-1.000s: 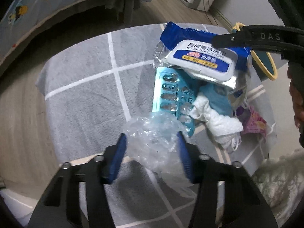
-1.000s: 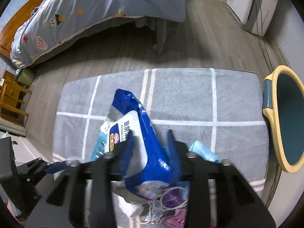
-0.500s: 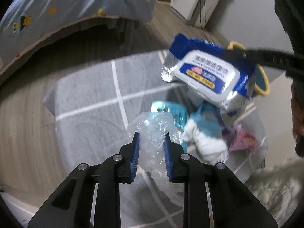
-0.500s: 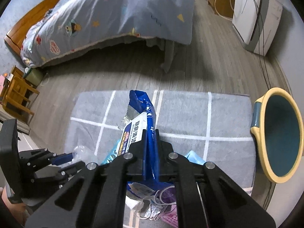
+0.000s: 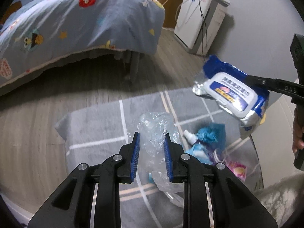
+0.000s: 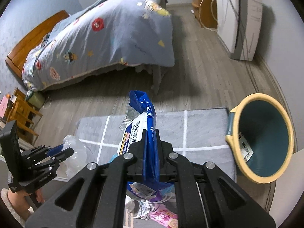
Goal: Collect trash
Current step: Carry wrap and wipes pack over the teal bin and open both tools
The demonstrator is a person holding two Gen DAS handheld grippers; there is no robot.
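My left gripper (image 5: 151, 134) is shut on a crumpled clear plastic bag (image 5: 154, 131) and holds it above the grey rug (image 5: 95, 125). My right gripper (image 6: 151, 133) is shut on a blue wet-wipes pack (image 6: 142, 117), lifted off the rug; the pack also shows at the right of the left wrist view (image 5: 230, 93). A yellow-rimmed teal bin (image 6: 264, 144) stands at the rug's right edge, to the right of the right gripper. Blue cloth trash (image 5: 207, 134) and a pink wrapper (image 5: 236, 169) lie on the rug. The left gripper shows in the right wrist view (image 6: 65, 149).
A bed with a blue patterned quilt (image 6: 106, 36) stands beyond the rug. A white appliance (image 6: 239, 19) with cables stands by the far wall. A wooden stool (image 6: 20, 112) is at the left. Wood floor (image 5: 30, 123) surrounds the rug.
Both grippers closed on their items and lifted them: the left raised the plastic bag, the right raised the wipes pack up off the trash pile. Both cameras now look further across the room.
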